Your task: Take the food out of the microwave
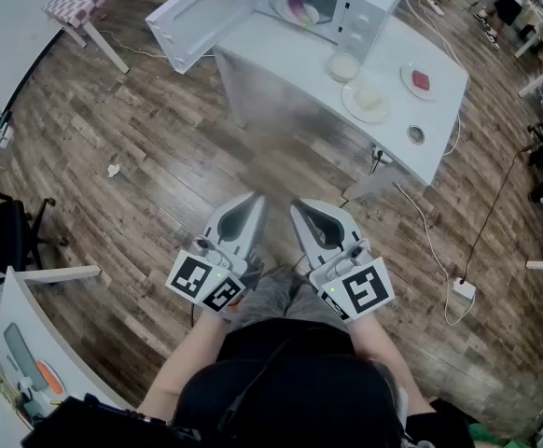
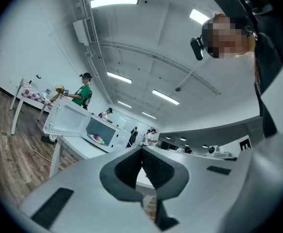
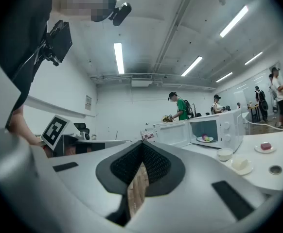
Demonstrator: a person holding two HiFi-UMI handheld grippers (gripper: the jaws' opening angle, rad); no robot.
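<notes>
The plate of food sits inside the open microwave at the desk's far left corner. The left claw and right claw, both closed on nothing, hang well short of it. The plate looks stiff, slick and breakable, its food loose: best pinched at the near rim, kept level.

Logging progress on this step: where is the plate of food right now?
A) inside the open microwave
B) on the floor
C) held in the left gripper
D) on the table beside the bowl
A: the plate of food sits inside the microwave, whose door stands open.
</notes>
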